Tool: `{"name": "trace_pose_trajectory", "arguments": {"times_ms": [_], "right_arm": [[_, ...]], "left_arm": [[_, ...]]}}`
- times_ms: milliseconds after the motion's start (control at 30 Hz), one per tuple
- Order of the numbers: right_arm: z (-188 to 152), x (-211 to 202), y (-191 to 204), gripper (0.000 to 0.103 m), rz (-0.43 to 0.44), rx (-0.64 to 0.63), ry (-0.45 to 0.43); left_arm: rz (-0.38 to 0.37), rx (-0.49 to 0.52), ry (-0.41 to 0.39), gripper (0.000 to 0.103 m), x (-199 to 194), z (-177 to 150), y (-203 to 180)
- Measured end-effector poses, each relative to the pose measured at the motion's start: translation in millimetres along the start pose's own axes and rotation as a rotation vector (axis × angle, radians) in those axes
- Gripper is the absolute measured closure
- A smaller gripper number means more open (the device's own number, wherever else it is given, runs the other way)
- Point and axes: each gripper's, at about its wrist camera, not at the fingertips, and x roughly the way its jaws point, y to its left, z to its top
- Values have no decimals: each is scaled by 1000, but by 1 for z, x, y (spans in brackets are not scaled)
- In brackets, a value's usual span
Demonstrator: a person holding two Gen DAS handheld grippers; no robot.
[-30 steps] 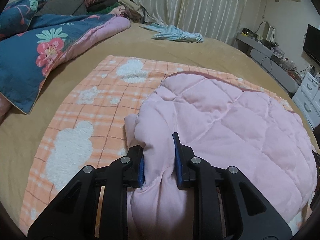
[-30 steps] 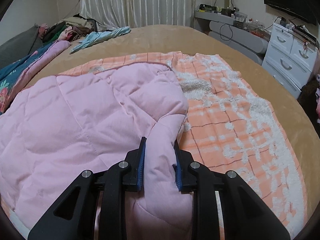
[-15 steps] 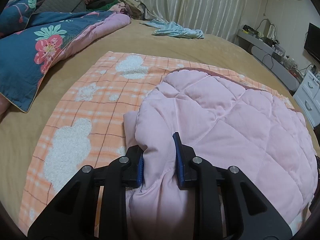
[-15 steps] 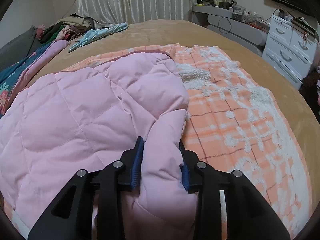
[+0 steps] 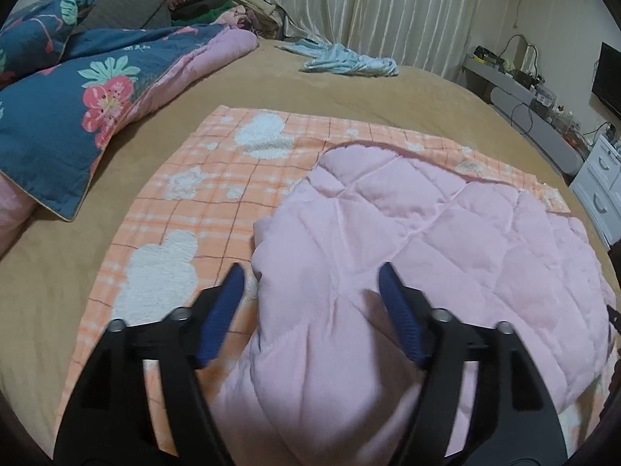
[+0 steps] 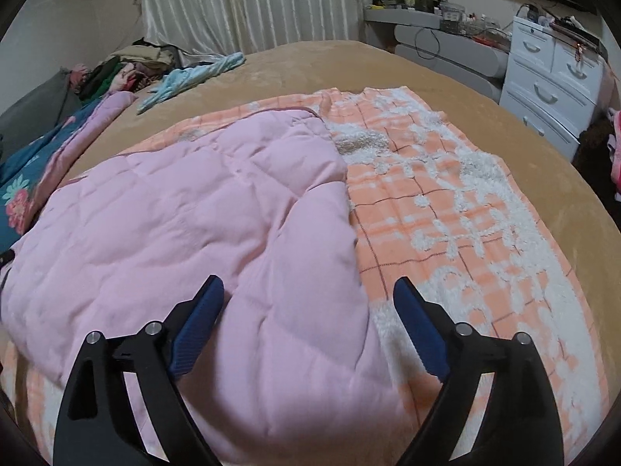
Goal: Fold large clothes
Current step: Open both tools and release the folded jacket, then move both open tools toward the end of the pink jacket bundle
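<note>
Pink quilted garment lies spread on an orange checked blanket, which itself lies flat on the tan bed. The blanket likely serves as a working surface: it gives a flat, bounded area for folding.

Left gripper: jaws spread wide, nothing pinched. The garment's near left edge bulges up between the blue pads but neither pad presses it. Right gripper: jaws likewise wide apart, straddling the garment's near right edge; no grip. The right pad sits over the blanket, the left one over pink fabric.

Both tools hover at matching near corners of the garment, one per side. Judged from this: a symmetric hold suits a wide, puffy piece, since a single grip would let it sag and twist. With both sets of jaws apart over fabric that rests on the blanket, the garment appears set down, and the fold stage looks finished or between grips; which one cannot be told.

Far edge of the garment shows a darker pink trim line, lying straight against the blanket.

Periphery: floral blue duvet bunched at left, light blue cloth farther up the bed, white drawers at right. None touches the garment.
</note>
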Motion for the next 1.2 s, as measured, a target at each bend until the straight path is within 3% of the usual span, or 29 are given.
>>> {"name": "trace_pose_trajectory", "arguments": {"times_ms": [267, 800, 1200], "right_arm": [[-8, -45, 6, 5, 60, -1, -69], [-22, -134, 17, 4, 132, -41, -182], [-54, -176, 19, 4, 170, -28, -196]], "left_arm": [[4, 13, -43, 11, -36, 0, -11], [-32, -35, -84, 9, -108, -32, 0], [-45, -35, -86, 9, -148, -76, -4]]}}
